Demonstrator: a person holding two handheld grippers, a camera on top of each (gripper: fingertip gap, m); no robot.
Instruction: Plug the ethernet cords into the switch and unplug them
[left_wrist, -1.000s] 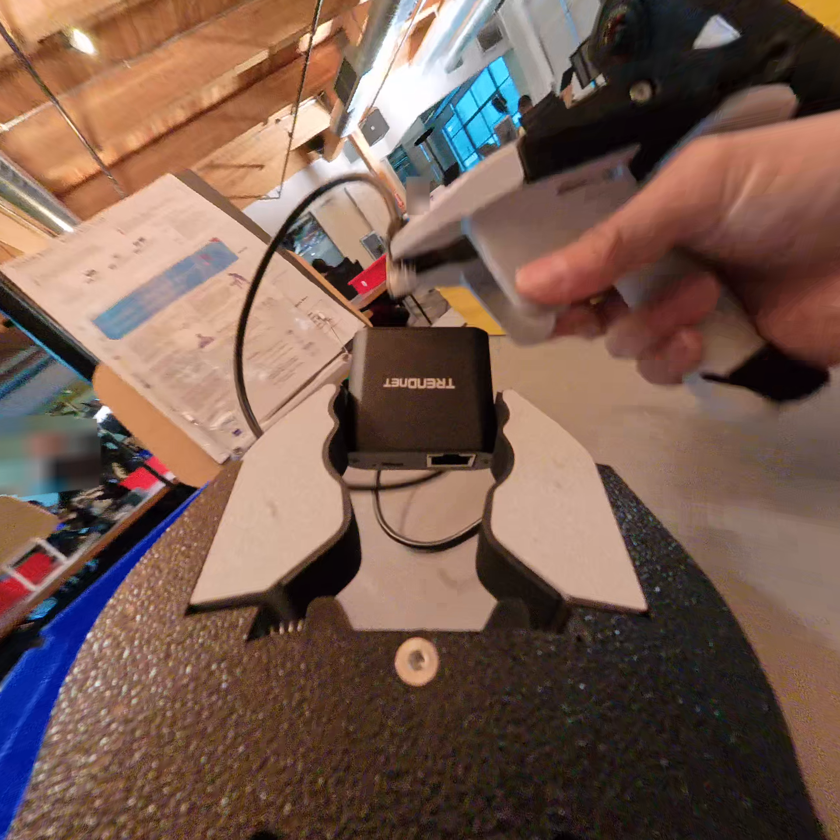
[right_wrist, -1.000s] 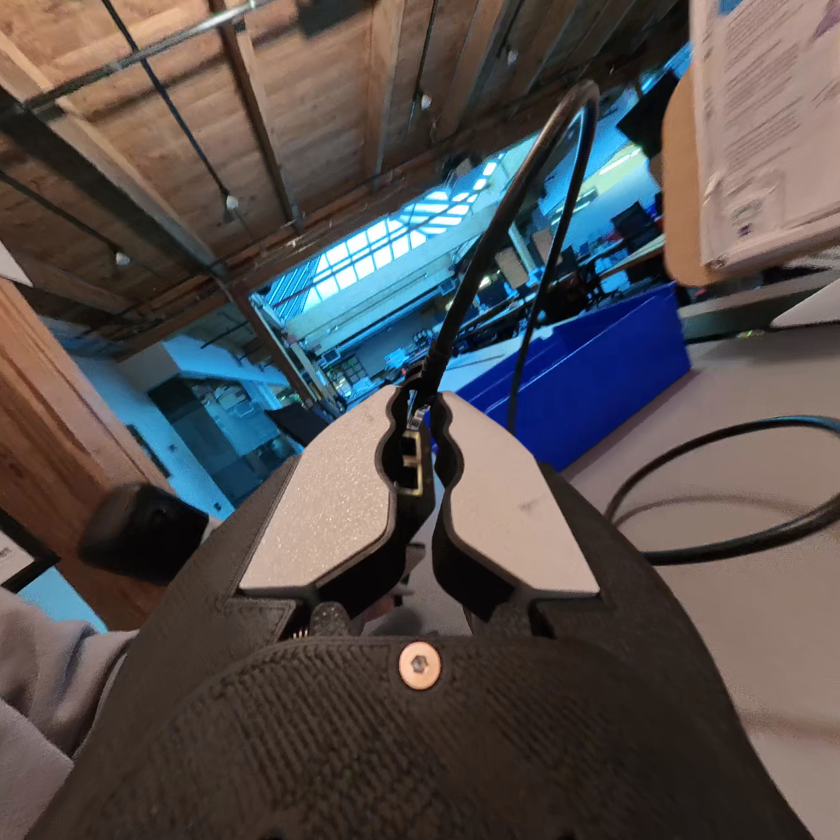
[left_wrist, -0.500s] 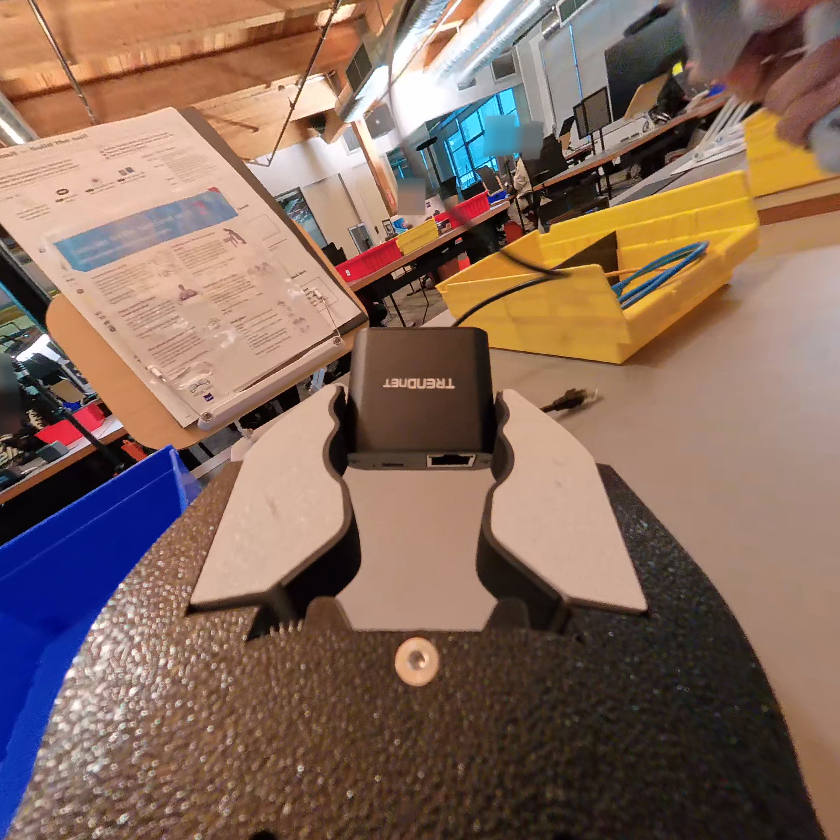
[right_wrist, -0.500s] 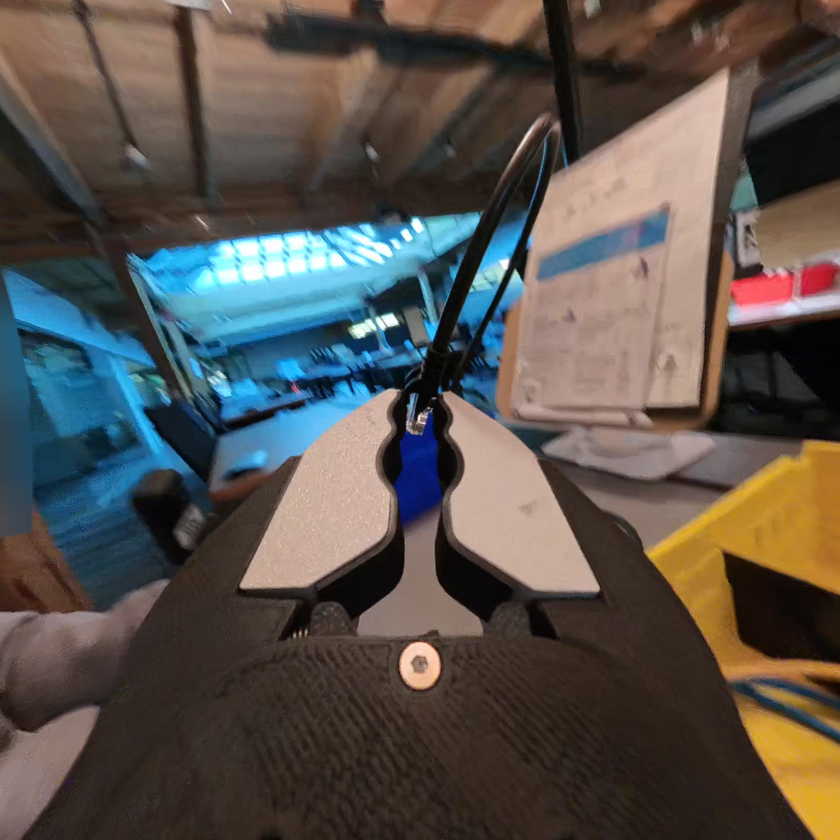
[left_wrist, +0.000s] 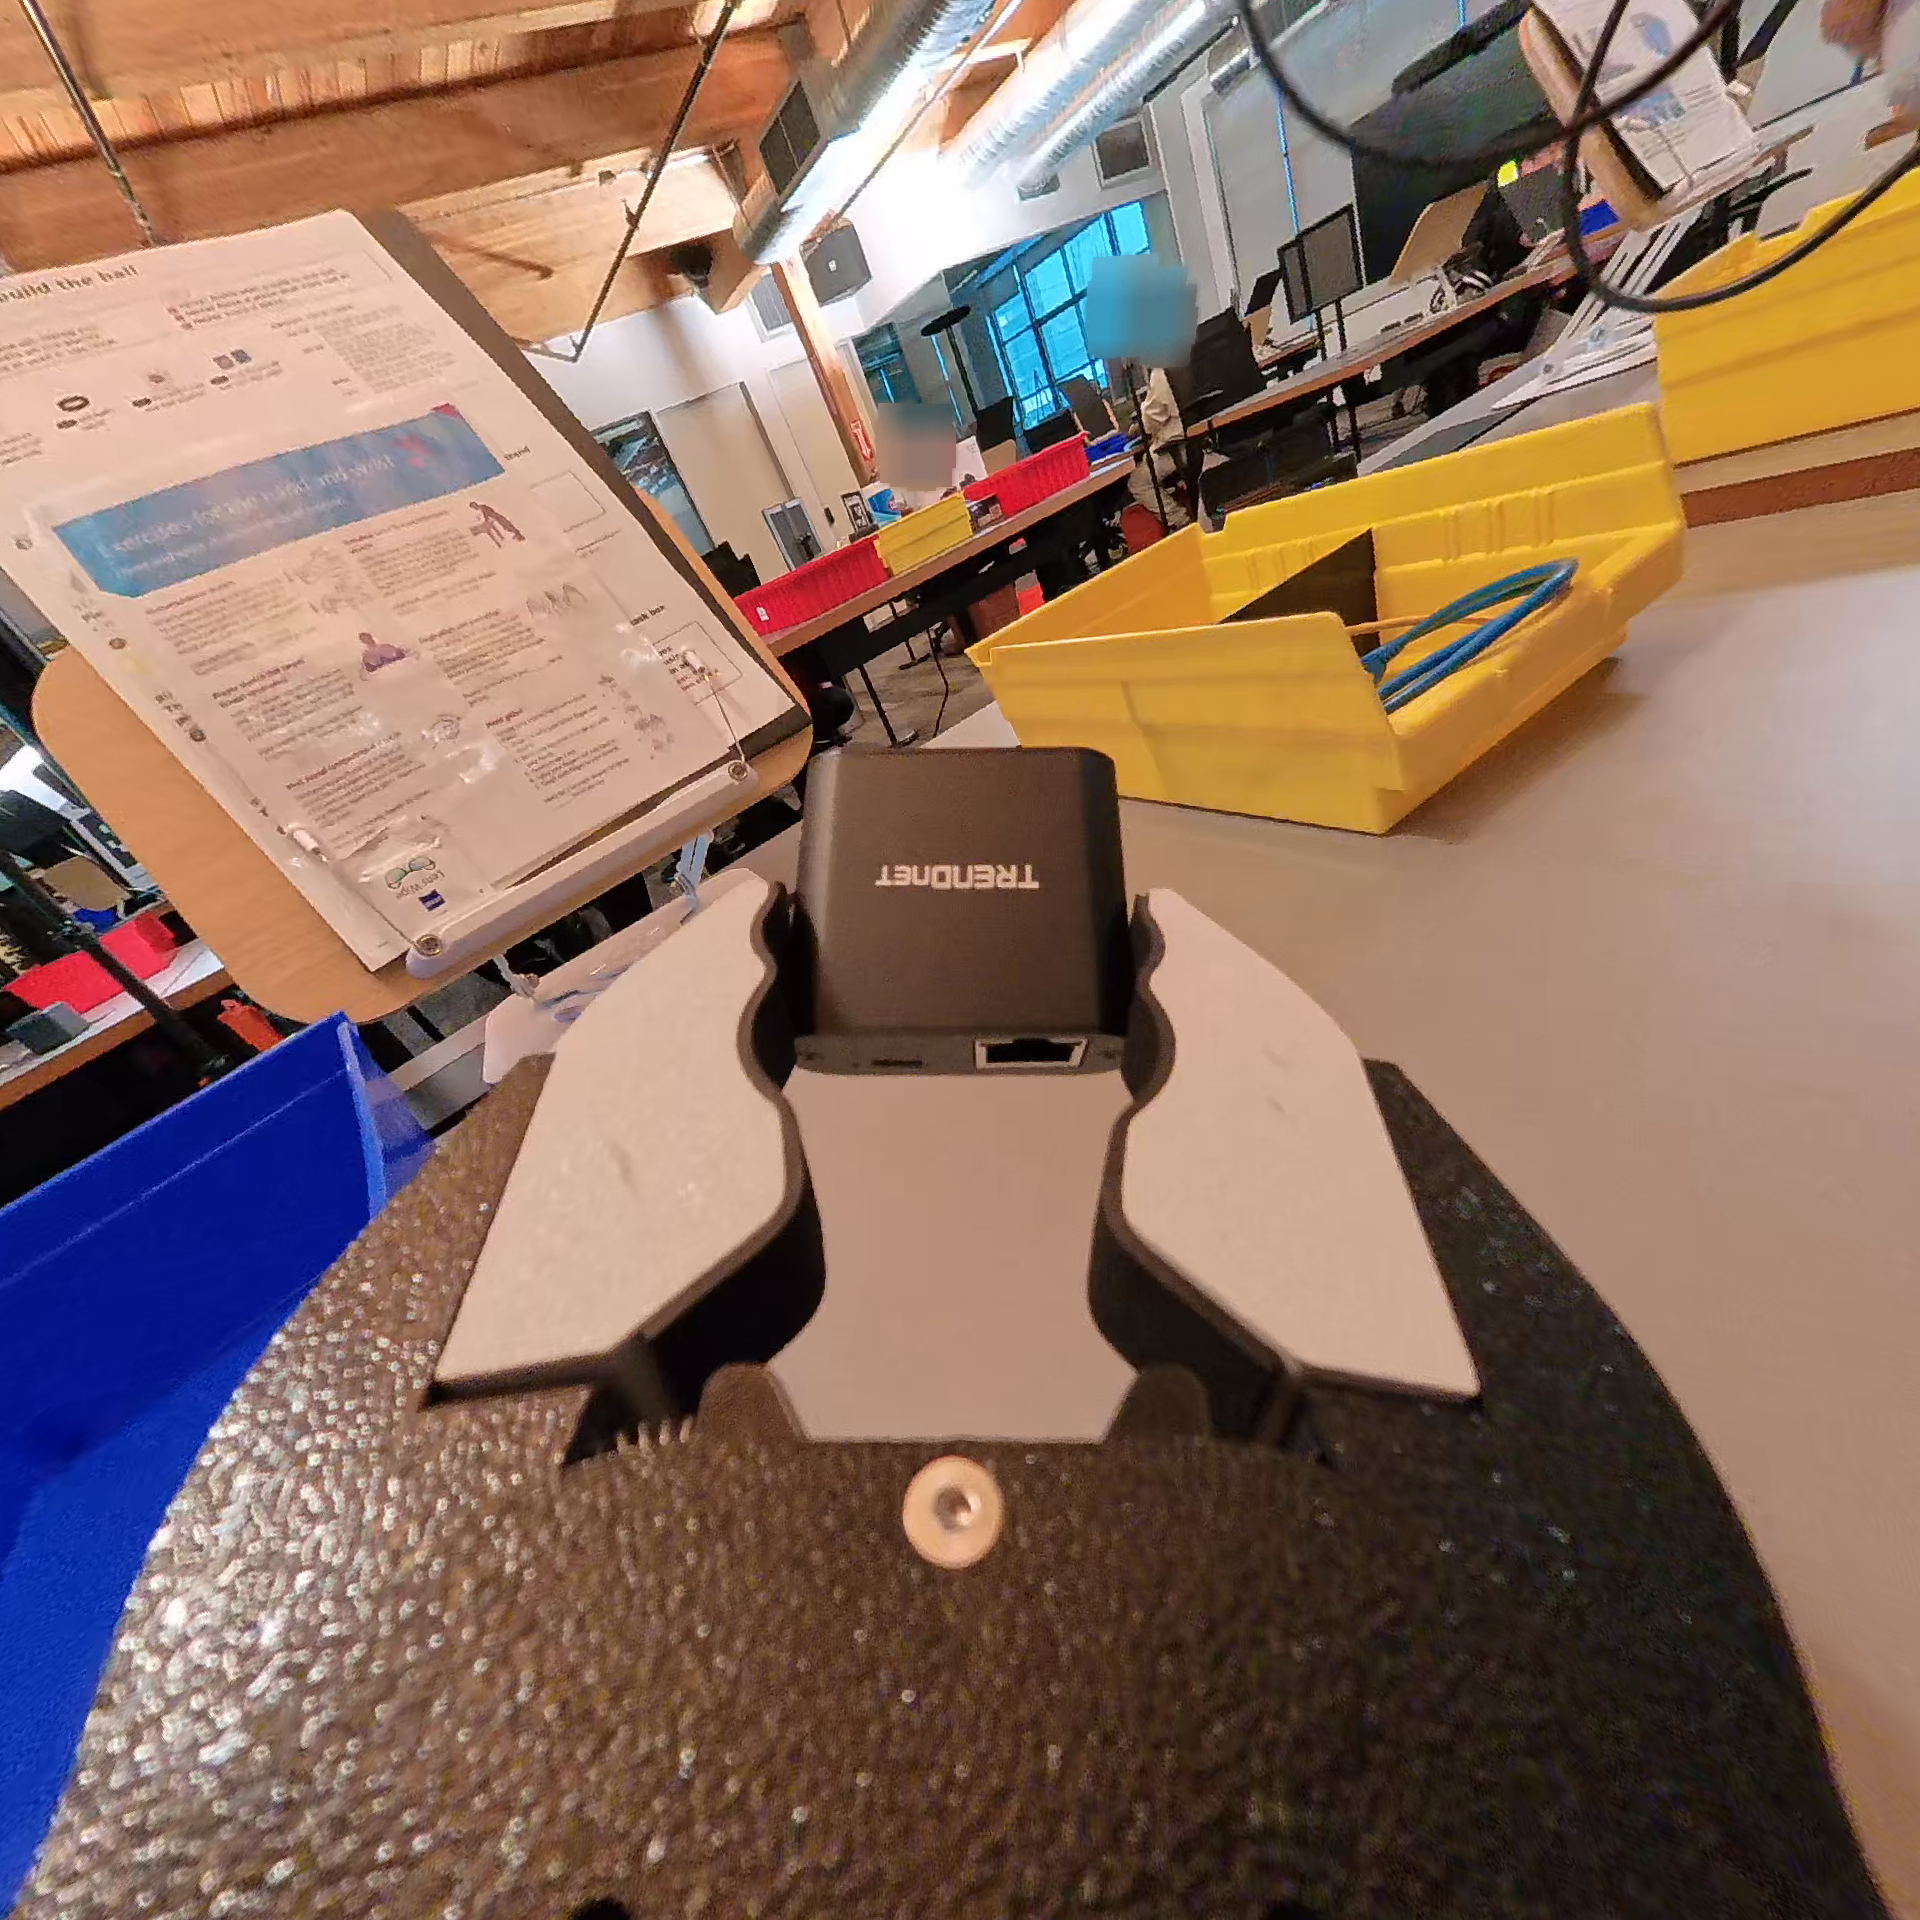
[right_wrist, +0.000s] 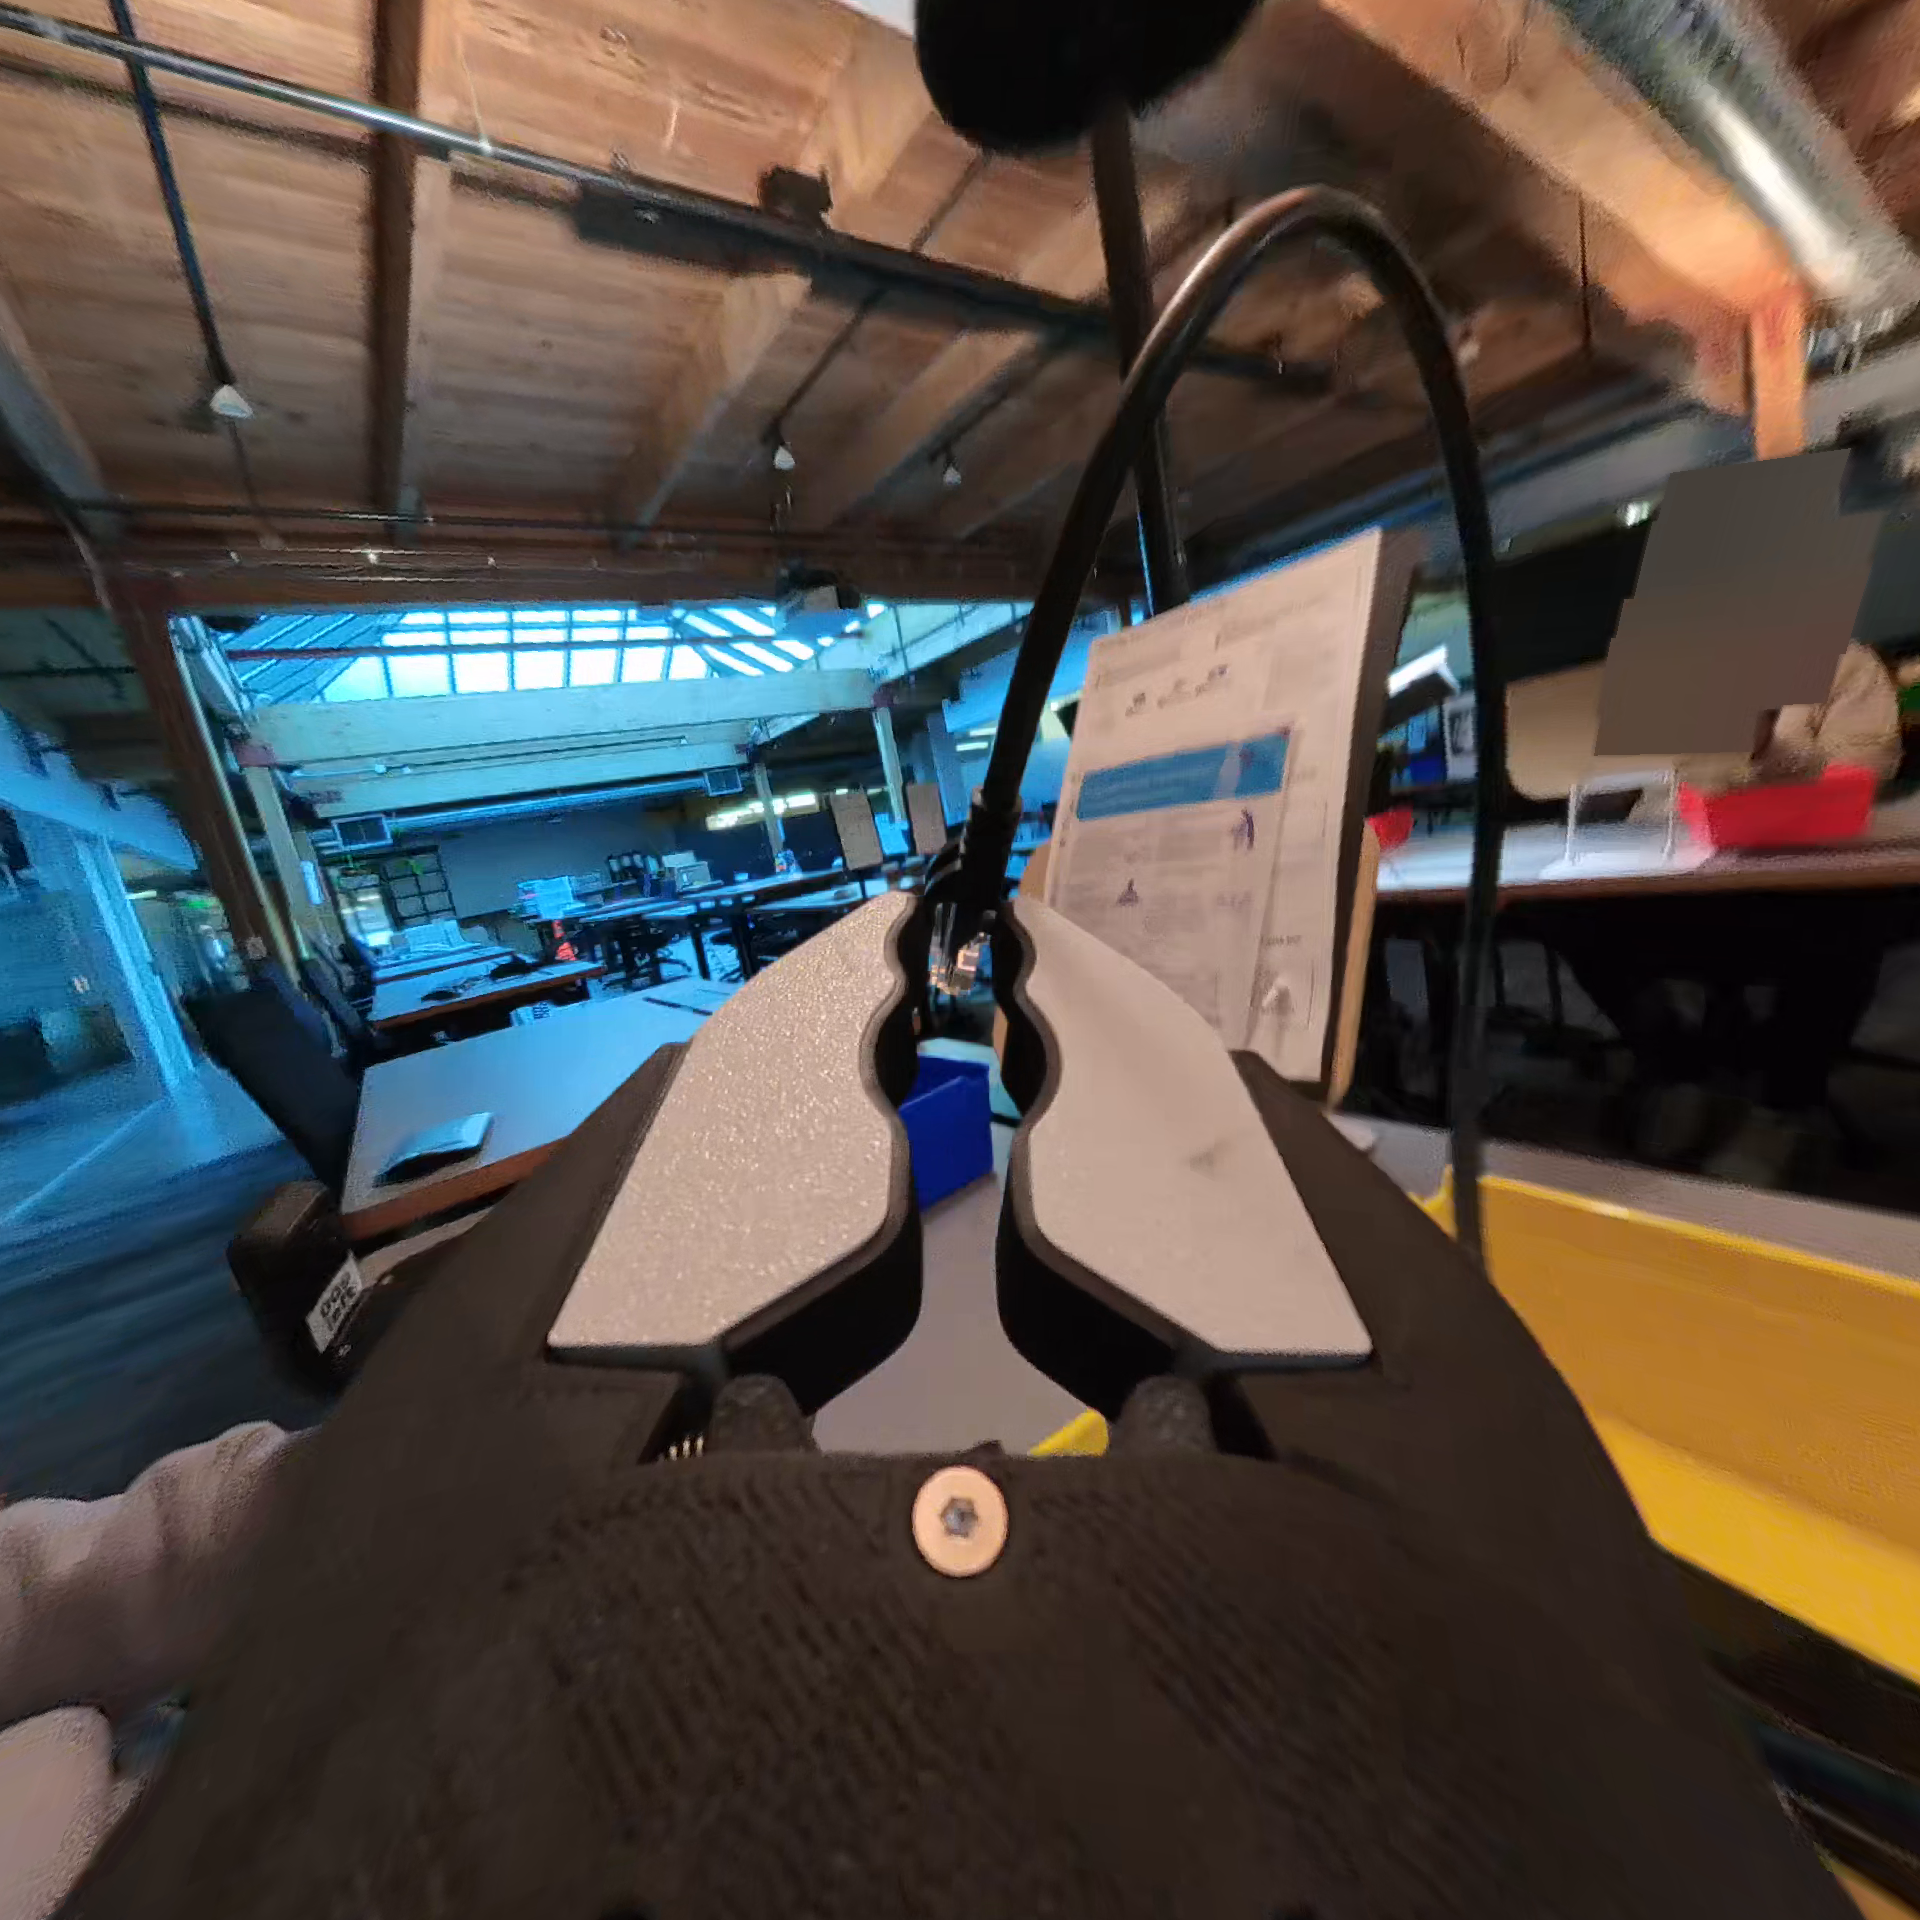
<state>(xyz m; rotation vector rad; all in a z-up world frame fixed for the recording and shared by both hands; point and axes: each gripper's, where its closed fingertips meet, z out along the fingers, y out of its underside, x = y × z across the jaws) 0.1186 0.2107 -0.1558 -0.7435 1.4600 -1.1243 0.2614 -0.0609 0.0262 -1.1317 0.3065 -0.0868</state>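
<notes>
Left wrist view is showing the black switch (left_wrist: 961, 894) pinched between the left claw (left_wrist: 958, 997) tips, its near port facing back, empty, above the tabletop (left_wrist: 1558, 1039); the right claw (right_wrist: 961, 961) is gripping the ethernet cord (right_wrist: 1070, 582) by its clear plug (right_wrist: 956, 951), cable arching overhead toward the yellow bin (right_wrist: 1704, 1382) — well apart from the switch. My judgement: bring plug square to a port, latch tab aligned; keep the switch steady — slack cable could snag the bin.
</notes>
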